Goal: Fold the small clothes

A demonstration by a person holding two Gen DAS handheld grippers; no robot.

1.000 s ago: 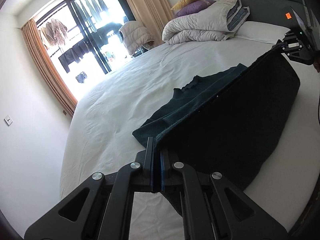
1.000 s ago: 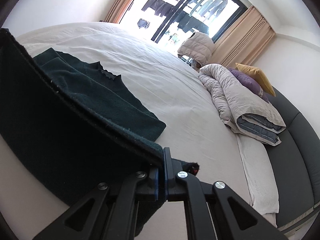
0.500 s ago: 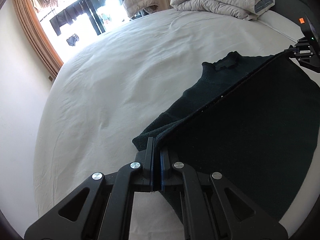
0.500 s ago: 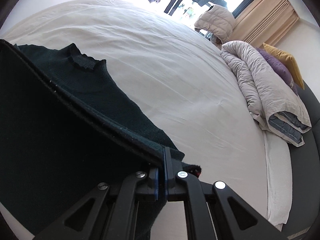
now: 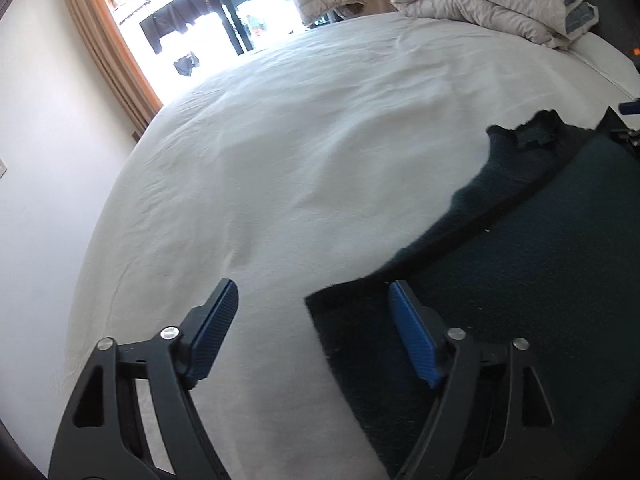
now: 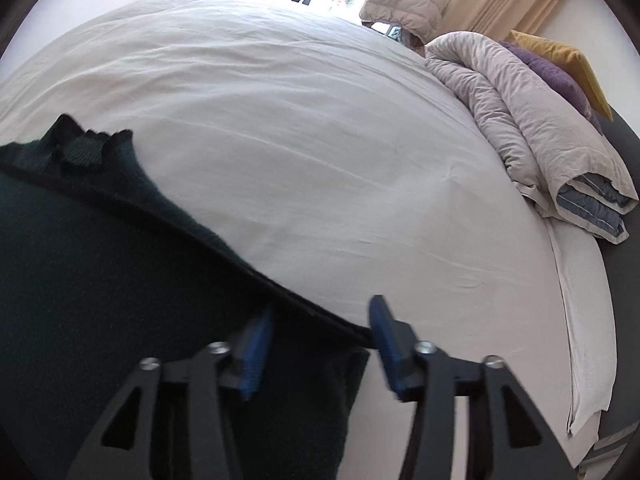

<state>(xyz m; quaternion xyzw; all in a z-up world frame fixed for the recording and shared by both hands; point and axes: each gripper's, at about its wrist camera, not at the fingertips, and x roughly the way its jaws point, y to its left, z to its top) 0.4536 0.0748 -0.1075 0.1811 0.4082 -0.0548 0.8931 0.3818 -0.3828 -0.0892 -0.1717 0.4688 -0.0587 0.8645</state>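
One dark green sweater [image 5: 540, 280] lies folded on a white bed sheet [image 5: 300, 160], its ruffled collar at the far end from both grippers. Left gripper [image 5: 312, 300]: jaws opening, spread wide, with a corner of the sweater lying loose between them, gripped by neither pad. Right gripper [image 6: 320, 320]: jaws also opening wide over the sweater's other near corner, nothing pinched. A rolled beige duvet [image 6: 540, 128] lies far beyond the jaws.
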